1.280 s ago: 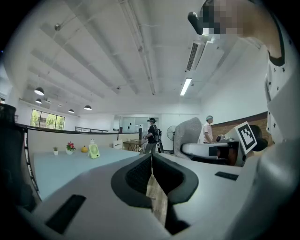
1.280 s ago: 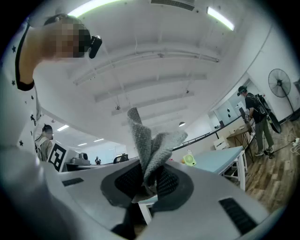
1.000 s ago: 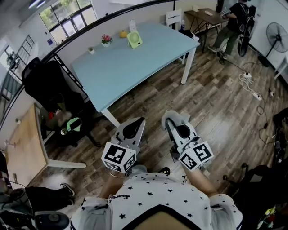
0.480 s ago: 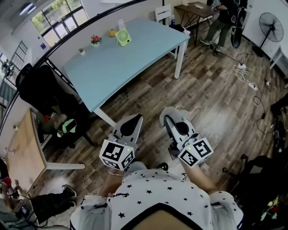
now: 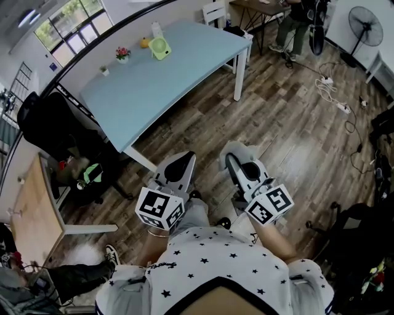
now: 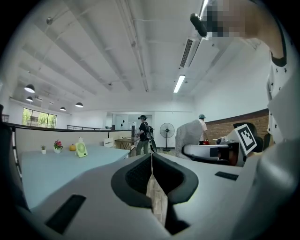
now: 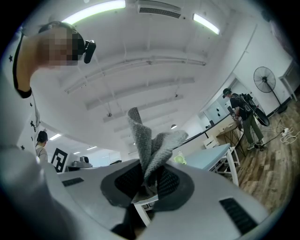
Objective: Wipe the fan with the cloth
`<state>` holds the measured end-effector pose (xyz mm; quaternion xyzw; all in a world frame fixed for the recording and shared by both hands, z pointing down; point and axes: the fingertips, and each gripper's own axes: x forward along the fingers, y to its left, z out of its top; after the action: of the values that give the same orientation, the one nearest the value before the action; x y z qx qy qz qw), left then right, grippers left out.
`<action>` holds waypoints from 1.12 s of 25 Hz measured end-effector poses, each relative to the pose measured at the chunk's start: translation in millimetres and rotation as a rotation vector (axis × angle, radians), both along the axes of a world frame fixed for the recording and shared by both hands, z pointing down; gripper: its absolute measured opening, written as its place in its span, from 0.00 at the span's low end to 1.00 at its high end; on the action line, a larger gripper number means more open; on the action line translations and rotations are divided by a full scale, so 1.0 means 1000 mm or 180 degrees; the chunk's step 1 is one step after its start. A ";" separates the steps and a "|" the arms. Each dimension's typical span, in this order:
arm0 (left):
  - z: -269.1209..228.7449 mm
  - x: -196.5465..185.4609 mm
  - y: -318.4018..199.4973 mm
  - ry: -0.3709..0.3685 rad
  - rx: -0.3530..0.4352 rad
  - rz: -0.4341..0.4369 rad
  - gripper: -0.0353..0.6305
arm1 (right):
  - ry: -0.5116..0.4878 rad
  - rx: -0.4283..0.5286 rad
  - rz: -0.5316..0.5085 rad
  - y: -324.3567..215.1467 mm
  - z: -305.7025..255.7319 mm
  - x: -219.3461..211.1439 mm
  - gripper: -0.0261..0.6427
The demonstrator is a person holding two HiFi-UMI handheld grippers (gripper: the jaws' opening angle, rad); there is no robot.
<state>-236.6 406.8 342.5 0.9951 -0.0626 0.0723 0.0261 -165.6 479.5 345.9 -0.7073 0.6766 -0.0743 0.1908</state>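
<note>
Two grippers lie nearest us, both on our side of the light-blue table point(image 5: 178, 86) and above the wooden floor point(image 5: 289, 135). We hold the left gripper point(image 6: 151, 158) with its jaws pressed together, tip against tip. The right gripper point(image 7: 148, 180) has its jaws clamped on the grey cloth point(image 7: 151, 140), whose folds stand up past the tips. Neither tool touches the table. A black chair point(image 5: 52, 126) sits just beside the table's left end in the head view. Along the table's far edge the small green fan point(image 5: 160, 47) stands upright. An orange object point(image 5: 143, 43) is just beside it, and a potted flower point(image 5: 122, 54) is farther along that edge. Beyond the table's far right corner a person point(image 5: 297, 24) stands by a brown desk point(image 5: 249, 6). A pedestal fan point(image 5: 359, 19) stands well apart from the table, to that person's right.
</note>
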 end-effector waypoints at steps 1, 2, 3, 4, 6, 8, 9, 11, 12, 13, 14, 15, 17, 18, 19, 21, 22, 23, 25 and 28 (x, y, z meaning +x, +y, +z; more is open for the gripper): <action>0.001 0.002 -0.001 -0.0005 -0.0008 0.0009 0.10 | -0.0016 -0.0009 0.0006 0.000 0.002 0.001 0.11; 0.003 0.004 -0.003 -0.0011 -0.0020 0.0019 0.10 | -0.0034 -0.0019 0.0017 -0.001 0.003 0.003 0.11; 0.004 0.006 -0.005 -0.0015 -0.0032 0.0031 0.10 | -0.0049 -0.0029 0.0033 -0.001 0.004 0.005 0.11; 0.005 0.009 -0.008 -0.0017 -0.0040 0.0043 0.10 | -0.0056 -0.0040 0.0049 -0.002 0.005 0.008 0.11; 0.005 0.017 -0.014 -0.0009 -0.0048 0.0068 0.10 | -0.0055 -0.0058 0.0085 -0.004 0.005 0.015 0.11; 0.007 0.027 -0.019 0.0005 -0.0061 0.0107 0.10 | -0.0050 -0.0076 0.0137 -0.006 0.005 0.024 0.11; 0.008 0.033 -0.021 0.0015 -0.0069 0.0131 0.10 | -0.0041 -0.0087 0.0169 -0.006 0.005 0.029 0.11; 0.009 0.047 -0.027 0.0038 -0.0083 0.0176 0.10 | -0.0015 -0.0114 0.0224 -0.009 0.005 0.040 0.11; 0.009 0.053 -0.030 0.0047 -0.0086 0.0192 0.10 | -0.0008 -0.0129 0.0244 -0.011 0.005 0.046 0.11; 0.010 0.060 -0.034 0.0052 -0.0084 0.0204 0.10 | -0.0010 -0.0140 0.0260 -0.014 0.005 0.053 0.11; 0.010 0.066 -0.038 0.0053 -0.0078 0.0216 0.10 | -0.0018 -0.0144 0.0274 -0.018 0.006 0.059 0.11; 0.011 0.071 -0.042 0.0048 -0.0073 0.0229 0.10 | -0.0028 -0.0140 0.0286 -0.022 0.005 0.065 0.11; 0.014 0.082 -0.051 0.0031 -0.0083 0.0251 0.10 | -0.0044 -0.0129 0.0296 -0.032 0.005 0.075 0.11; 0.015 0.087 -0.057 0.0024 -0.0096 0.0254 0.10 | -0.0051 -0.0129 0.0290 -0.039 0.005 0.079 0.11; 0.016 0.091 -0.063 0.0020 -0.0110 0.0250 0.10 | -0.0057 -0.0133 0.0278 -0.046 0.005 0.084 0.11; 0.018 0.100 -0.077 0.0014 -0.0125 0.0239 0.10 | -0.0065 -0.0146 0.0255 -0.061 0.006 0.092 0.11; 0.019 0.104 -0.084 0.0010 -0.0121 0.0231 0.10 | -0.0066 -0.0153 0.0248 -0.068 0.006 0.097 0.11; 0.020 0.108 -0.091 0.0003 -0.0111 0.0222 0.10 | -0.0068 -0.0159 0.0243 -0.076 0.007 0.101 0.11; 0.021 0.115 -0.105 -0.0012 -0.0092 0.0200 0.10 | -0.0072 -0.0170 0.0227 -0.091 0.007 0.110 0.11; 0.021 0.125 -0.126 -0.0016 -0.0103 0.0172 0.10 | -0.0062 -0.0193 0.0180 -0.115 0.005 0.120 0.11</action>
<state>-112.0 280.3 363.1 0.9957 -0.0346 0.0765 0.0400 -45.4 364.7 350.9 -0.7309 0.6518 -0.0962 0.1779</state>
